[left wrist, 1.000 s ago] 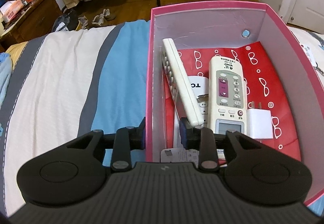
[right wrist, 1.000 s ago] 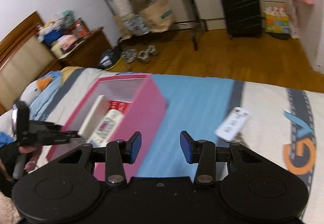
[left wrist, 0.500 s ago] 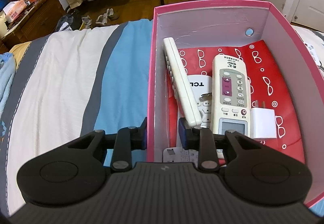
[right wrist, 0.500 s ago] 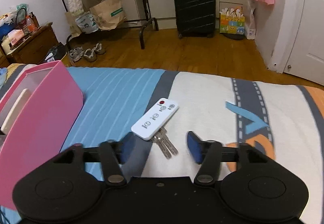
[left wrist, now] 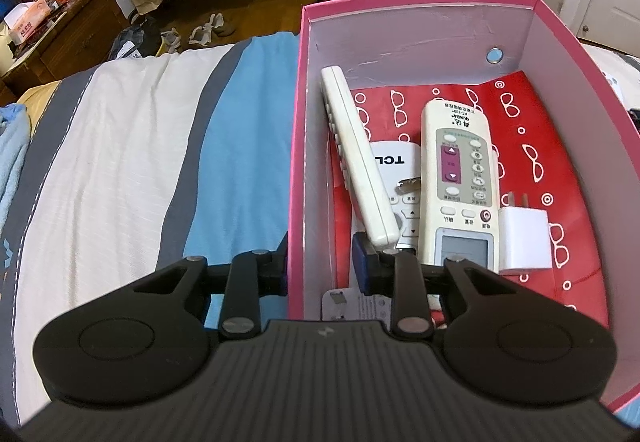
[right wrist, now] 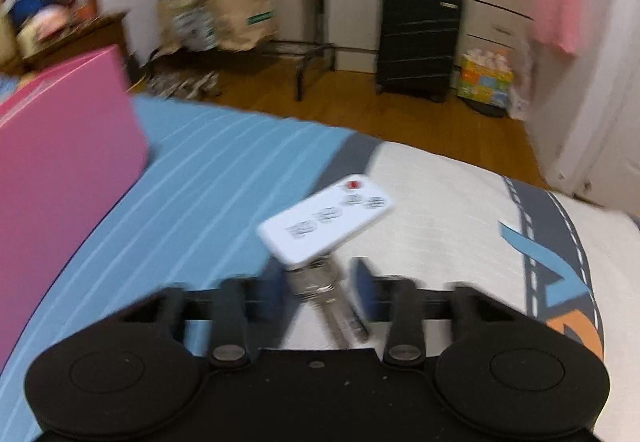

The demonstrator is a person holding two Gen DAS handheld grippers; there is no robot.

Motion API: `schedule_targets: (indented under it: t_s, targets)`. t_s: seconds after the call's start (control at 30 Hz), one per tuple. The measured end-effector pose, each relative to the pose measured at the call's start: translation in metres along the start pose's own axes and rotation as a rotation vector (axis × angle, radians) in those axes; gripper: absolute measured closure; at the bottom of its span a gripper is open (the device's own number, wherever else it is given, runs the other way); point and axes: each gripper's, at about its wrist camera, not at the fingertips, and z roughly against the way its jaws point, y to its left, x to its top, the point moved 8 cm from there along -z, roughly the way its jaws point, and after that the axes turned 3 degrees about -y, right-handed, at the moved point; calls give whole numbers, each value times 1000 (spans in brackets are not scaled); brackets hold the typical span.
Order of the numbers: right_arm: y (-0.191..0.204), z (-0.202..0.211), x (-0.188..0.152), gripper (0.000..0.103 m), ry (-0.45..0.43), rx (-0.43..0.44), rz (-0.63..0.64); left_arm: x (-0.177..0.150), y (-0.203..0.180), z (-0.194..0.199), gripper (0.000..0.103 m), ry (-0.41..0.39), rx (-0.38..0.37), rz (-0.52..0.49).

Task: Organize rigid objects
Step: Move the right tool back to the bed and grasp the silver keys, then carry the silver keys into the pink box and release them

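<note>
The left gripper point(left wrist: 322, 260) straddles the near-left wall of a pink cardboard box point(left wrist: 296, 146) on the striped bed point(left wrist: 120, 162), fingers parted, not pinching. Inside lie a white remote marked "TCL" point(left wrist: 394, 170), a cream air-conditioner remote point(left wrist: 464, 178) and a white plug adapter point(left wrist: 524, 240). The right gripper point(right wrist: 316, 290) frames blurred silver keys point(right wrist: 334, 300) under a small white remote point(right wrist: 326, 220); contact unclear.

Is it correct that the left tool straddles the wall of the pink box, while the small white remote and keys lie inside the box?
Not quite. The small white remote and keys lie on the bedspread, outside the pink box, as the right wrist view shows. The left tool does straddle its wall.
</note>
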Motion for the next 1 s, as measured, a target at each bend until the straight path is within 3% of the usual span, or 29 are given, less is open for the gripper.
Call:
schedule_targets:
  t_s: [0.2,0.33,0.6,0.73,1.0]
  targets:
    - [18,38,2,78,17,20,-87,1,0,1,76,-4,2,1]
    - [25,61,13,78,-42,-75,-42,0,-4,7,75,-19,14,-25]
    - [32,91,40,78,-182,12,-124,-1,-1,8,75,-17,6,-7]
    - [52,110,54,78,-233,90,-123,-1,-2,8,75,-16,6,-6]
    - [158,126,96,78,-200,413,-42,-1,0,7,75,-12,4,11]
